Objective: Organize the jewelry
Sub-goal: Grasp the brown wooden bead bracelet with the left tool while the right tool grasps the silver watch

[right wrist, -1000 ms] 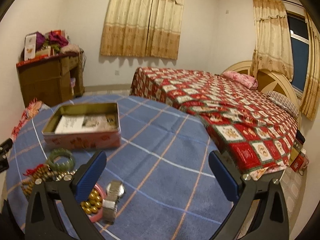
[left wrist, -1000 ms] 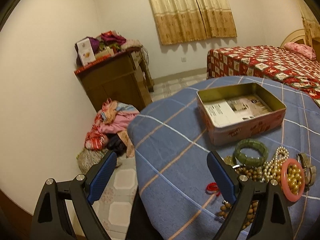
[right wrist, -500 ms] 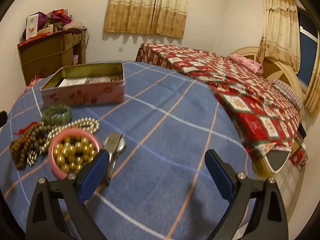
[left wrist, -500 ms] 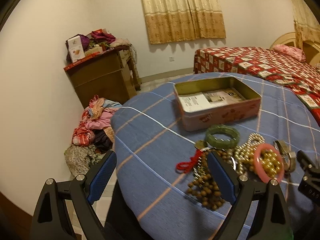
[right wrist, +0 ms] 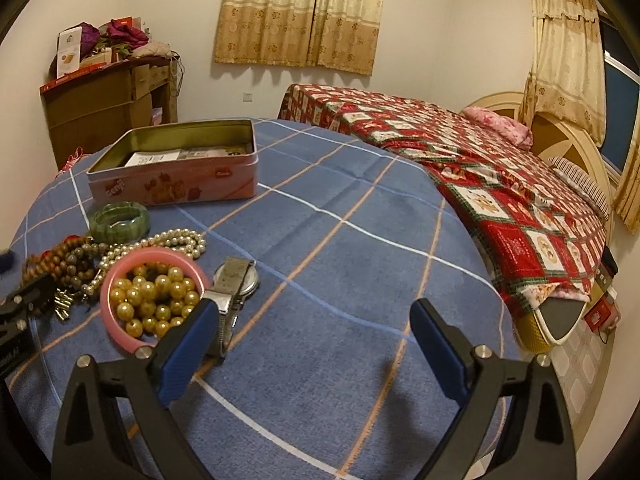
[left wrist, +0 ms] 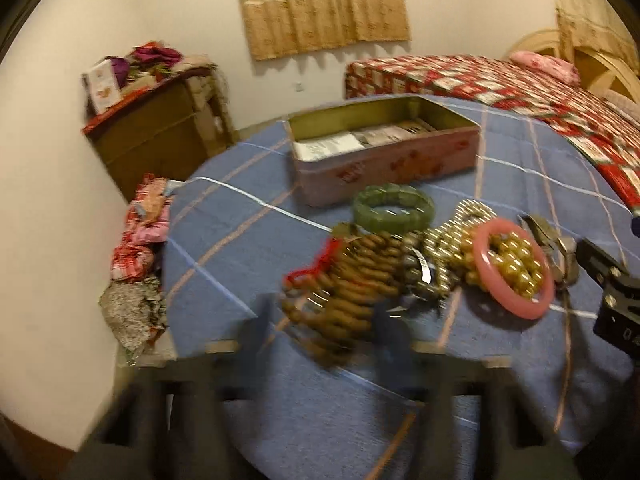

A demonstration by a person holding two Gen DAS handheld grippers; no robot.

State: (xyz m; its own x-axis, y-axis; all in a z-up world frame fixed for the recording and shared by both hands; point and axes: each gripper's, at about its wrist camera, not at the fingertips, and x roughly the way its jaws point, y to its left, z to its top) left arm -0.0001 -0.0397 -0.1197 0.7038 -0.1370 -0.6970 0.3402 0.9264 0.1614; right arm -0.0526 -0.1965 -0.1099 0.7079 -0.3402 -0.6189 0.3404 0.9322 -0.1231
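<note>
A round table [right wrist: 340, 216] covered in blue cloth with orange and white check lines fills the middle of the room. Toward 11 o'clock in the right wrist view stands an open pink tin [right wrist: 176, 182] with papers lying inside. Just in front of it, toward 9 o'clock, the jewelry lies in a loose heap: a green bangle [right wrist: 119, 222], a string of pale pearls [right wrist: 160, 246], brown wooden beads [right wrist: 56, 264], a pink ring bangle [right wrist: 154, 300] with gold beads [right wrist: 154, 298] piled inside it, and a metal wristwatch [right wrist: 234, 286] touching the pink bangle's right side.

The right gripper [right wrist: 314, 330] hovers over bare cloth with its blue fingers [right wrist: 188, 350] spread wide, the left one just in front of the watch strap, gripping nothing.

The left gripper [left wrist: 326, 320] is smeared by motion blur (its fingers read only as dark streaks near the wooden beads), so I cannot tell how they stand.

Beyond the table, at 2 o'clock, is a bed [right wrist: 480, 168] under a red patchwork quilt with a pink pillow [right wrist: 500, 126]. Beige curtains [right wrist: 300, 12] hang at 12, and a wooden cabinet [right wrist: 108, 108] piled with clutter stands at 10. A heap of clothes [left wrist: 140, 232] lies on the floor beside the table.
</note>
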